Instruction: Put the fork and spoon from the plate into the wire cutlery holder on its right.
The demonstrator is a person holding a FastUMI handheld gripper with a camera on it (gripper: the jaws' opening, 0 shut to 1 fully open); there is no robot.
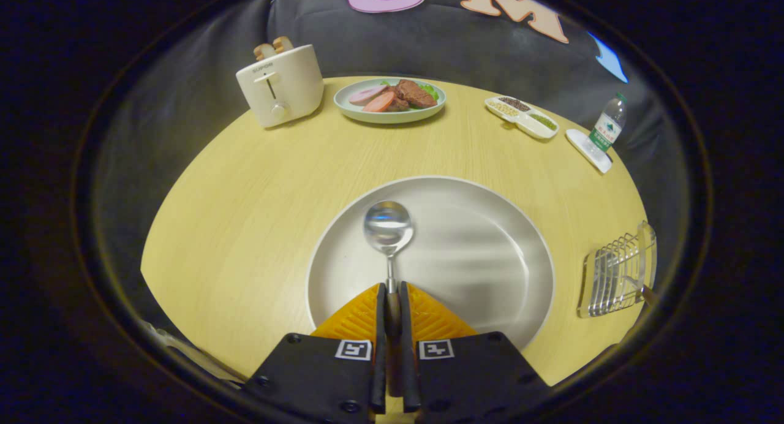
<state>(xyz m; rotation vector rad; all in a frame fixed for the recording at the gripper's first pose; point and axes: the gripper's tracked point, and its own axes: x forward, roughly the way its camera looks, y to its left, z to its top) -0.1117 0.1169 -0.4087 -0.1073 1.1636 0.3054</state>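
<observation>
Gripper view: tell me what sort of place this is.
Probably a staged dining table in a recording booth: a round wooden table set with a toaster and a plate of food, while the fingers clamp a spoon.

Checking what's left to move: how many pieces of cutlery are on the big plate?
1: the spoon on the plate, its handle clamped by the gripper.

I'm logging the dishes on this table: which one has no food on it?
The large white plate just ahead of the gripper, which is shut on the spoon. The green plate and divided dish beyond hold food.
</observation>
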